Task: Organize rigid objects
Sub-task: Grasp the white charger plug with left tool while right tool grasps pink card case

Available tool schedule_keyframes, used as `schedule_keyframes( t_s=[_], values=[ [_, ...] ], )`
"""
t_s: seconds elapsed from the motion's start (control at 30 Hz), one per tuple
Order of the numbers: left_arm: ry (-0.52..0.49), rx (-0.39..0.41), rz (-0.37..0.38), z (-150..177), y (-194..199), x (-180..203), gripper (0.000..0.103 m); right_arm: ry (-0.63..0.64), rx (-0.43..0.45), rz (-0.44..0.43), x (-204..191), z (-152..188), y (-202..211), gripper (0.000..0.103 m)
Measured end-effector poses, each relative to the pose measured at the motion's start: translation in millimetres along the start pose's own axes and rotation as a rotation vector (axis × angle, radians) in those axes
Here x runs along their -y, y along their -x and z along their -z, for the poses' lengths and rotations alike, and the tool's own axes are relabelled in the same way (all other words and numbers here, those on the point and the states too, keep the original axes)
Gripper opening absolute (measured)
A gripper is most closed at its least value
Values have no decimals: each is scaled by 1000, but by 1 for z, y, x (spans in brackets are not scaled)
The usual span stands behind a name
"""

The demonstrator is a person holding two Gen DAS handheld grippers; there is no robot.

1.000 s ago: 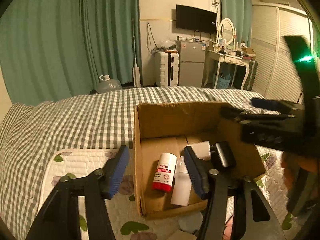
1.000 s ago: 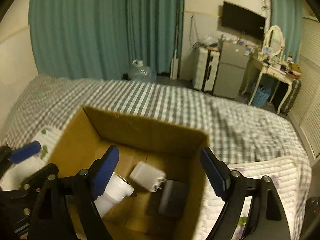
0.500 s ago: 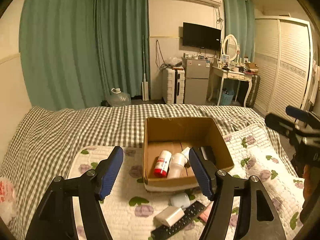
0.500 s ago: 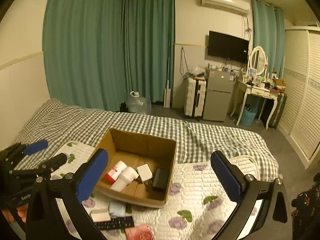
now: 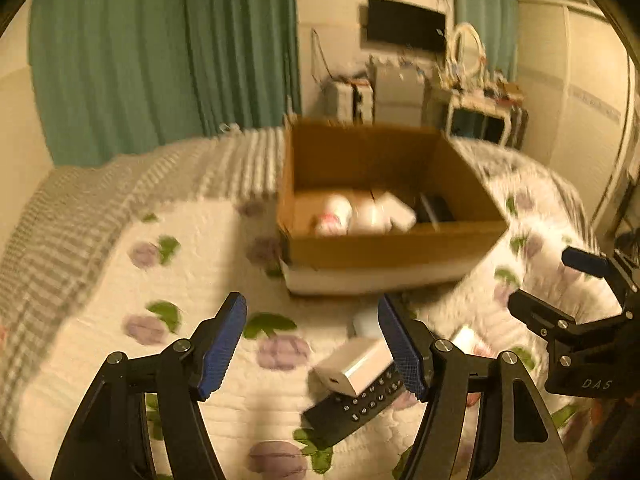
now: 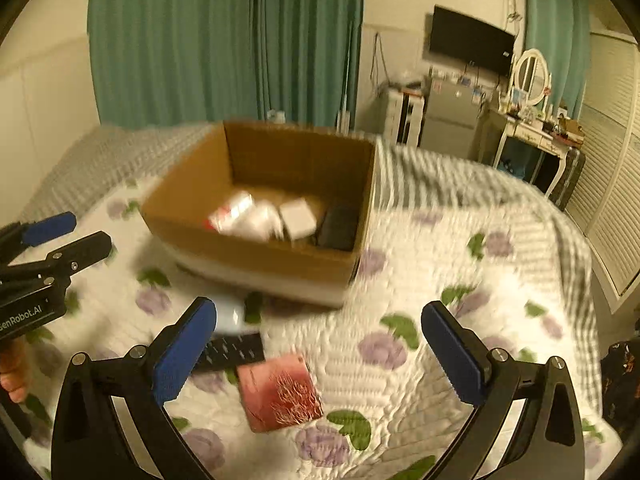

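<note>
An open cardboard box point(image 5: 384, 248) point(image 6: 256, 252) stands on the floral quilt and holds a red-capped white bottle point(image 5: 334, 214), a white bottle, a white block point(image 6: 298, 218) and a black item point(image 6: 340, 228). In front of it lie a white charger block point(image 5: 354, 364), a black remote point(image 5: 356, 404) point(image 6: 232, 350), a small white round item point(image 5: 366, 324) and a red card-like pack point(image 6: 280, 398). My left gripper point(image 5: 316, 346) is open above the charger and remote. My right gripper point(image 6: 320, 354) is open above the red pack.
The bed has a checked sheet point(image 5: 80, 216) under the quilt point(image 6: 460, 320). Green curtains, a TV, a small fridge, a suitcase and a dressing table stand behind. A louvred wardrobe point(image 6: 608, 184) is on the right. Both views are motion-blurred.
Both grippers rose out of the box, pulled back, then dropped lower toward the loose items in front of it. Both stayed open and empty.
</note>
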State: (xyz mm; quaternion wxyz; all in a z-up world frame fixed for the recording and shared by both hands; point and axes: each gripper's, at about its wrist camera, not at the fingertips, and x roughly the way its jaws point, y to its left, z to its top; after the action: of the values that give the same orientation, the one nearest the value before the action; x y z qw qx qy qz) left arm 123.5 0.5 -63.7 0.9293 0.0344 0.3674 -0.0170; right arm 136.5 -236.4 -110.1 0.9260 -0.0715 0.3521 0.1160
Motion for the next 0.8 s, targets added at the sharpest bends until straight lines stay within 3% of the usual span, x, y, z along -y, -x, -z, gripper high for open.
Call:
schedule_keyframes(
  t_s=[0.13,0.33,0.6,0.7,0.73,0.8],
  values=[
    [-62,-79,43,21,-26,14,71,-15,-73,-15,4,17,-24,103],
    [-146,-182,15,38,-54,27,71,-61,-119,-16,13,21,-37,103],
    [-269,-180,-30,35,-73,45,71,-98,-138,20,21,24,-36,103],
    [-258,-191,-28,33,-88,44,66,-94,-142,19,20,24,-36,103],
    [-247,-199,11,33,-89,43,50,-92,-143,21,20,25,-36,103],
    [-246,-203,31,34,-87,43,44,-92,-146,19,20,25,-37,103]
  ],
)
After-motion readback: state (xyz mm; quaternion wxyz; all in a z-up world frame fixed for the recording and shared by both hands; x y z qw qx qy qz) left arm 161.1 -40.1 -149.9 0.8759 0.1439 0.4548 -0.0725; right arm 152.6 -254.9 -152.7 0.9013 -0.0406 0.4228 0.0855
